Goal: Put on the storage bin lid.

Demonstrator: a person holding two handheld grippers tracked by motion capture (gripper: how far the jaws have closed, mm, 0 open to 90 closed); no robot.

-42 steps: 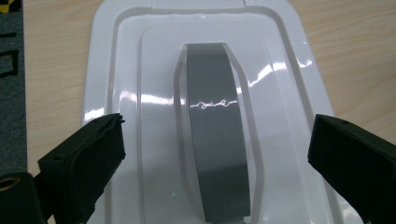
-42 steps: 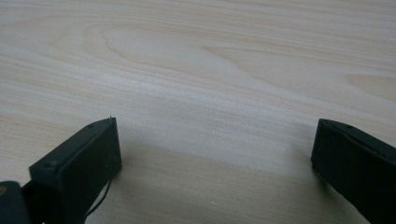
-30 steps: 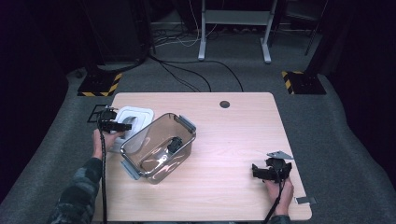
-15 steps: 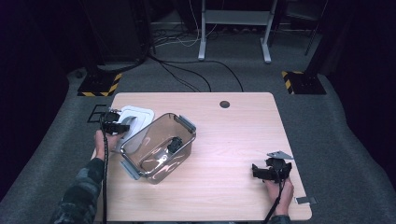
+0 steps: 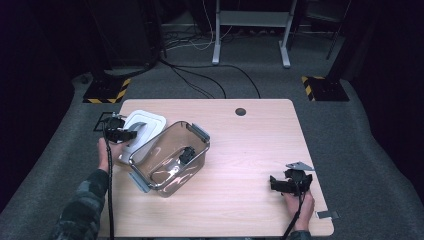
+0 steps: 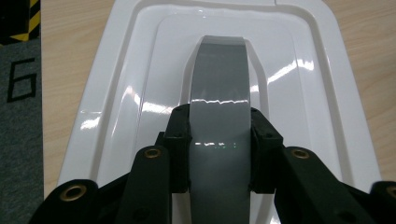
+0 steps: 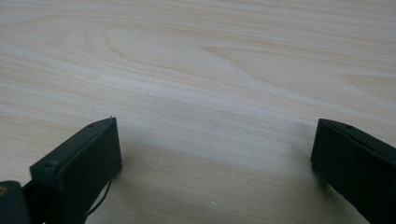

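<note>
Since 1 second ago the left gripper (image 5: 121, 134) has slid a little way in over the white lid (image 5: 150, 131), and its jaws have just been closing; they now clamp the grey handle (image 6: 218, 116) that arches across the middle of the lid. In the left gripper view 1 black pad presses each long edge of the handle, so the grip looks seated rather than merely lined up. The right gripper (image 5: 281, 184) has not shifted: it rests low over bare wood near the right front of the table (image 5: 260, 135), jaws spread wide with nothing between them.

The lid lies flat at the table's left rear, just beside the clear container (image 5: 170, 159) and partly hidden behind its near wall, though whether the 2 touch is hard to tell. A small dark object (image 5: 187, 153) sits inside the container.

The relation that matters is lid to container: the container lies to the right of the held lid and slightly nearer the person, its long axis running diagonally from front left to rear right. The handle's long axis runs straight away from the gripper, along the line of its jaws. I judge the coming move to be a lift and a short carry right, and the left hand is much the nearer 1 for it, the right being well apart
</note>
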